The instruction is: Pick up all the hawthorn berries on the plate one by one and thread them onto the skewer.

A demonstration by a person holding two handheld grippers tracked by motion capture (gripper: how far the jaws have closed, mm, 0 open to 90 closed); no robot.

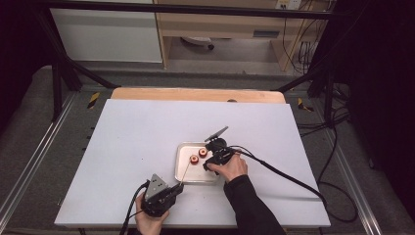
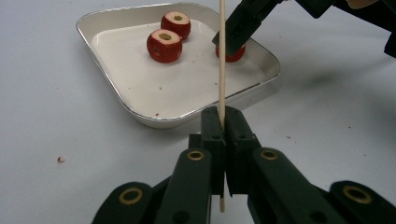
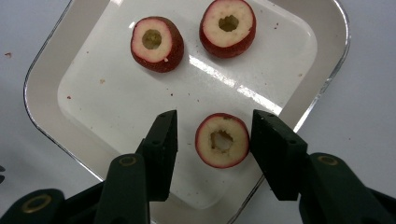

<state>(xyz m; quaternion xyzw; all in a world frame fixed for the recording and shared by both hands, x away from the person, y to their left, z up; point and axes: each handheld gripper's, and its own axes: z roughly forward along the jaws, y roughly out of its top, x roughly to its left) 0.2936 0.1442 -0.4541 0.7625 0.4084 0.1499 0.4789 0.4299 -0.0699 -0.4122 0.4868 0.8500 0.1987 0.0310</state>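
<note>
A metal tray (image 3: pixel 116 102) holds three cored red fruit pieces. My right gripper (image 3: pixel 214 140) points down into the tray with its jaws on either side of the nearest piece (image 3: pixel 222 140). There is a gap at the left jaw, so the gripper is open. The other two pieces (image 3: pixel 156 43) (image 3: pixel 228 27) lie farther back. My left gripper (image 2: pixel 224 123) is shut on a thin wooden skewer (image 2: pixel 222 56) that points up towards the tray (image 2: pixel 140 116). In the high view the left gripper (image 1: pixel 178 187) sits near the table's front edge, and the right gripper (image 1: pixel 210 164) is over the tray (image 1: pixel 178 166).
The tray sits on a white sheet (image 1: pixel 147 132) that covers the table, with bare room to the left and back. Small red crumbs (image 2: pixel 60 159) lie on the sheet. A black cable (image 1: pixel 288 178) trails right from the right gripper.
</note>
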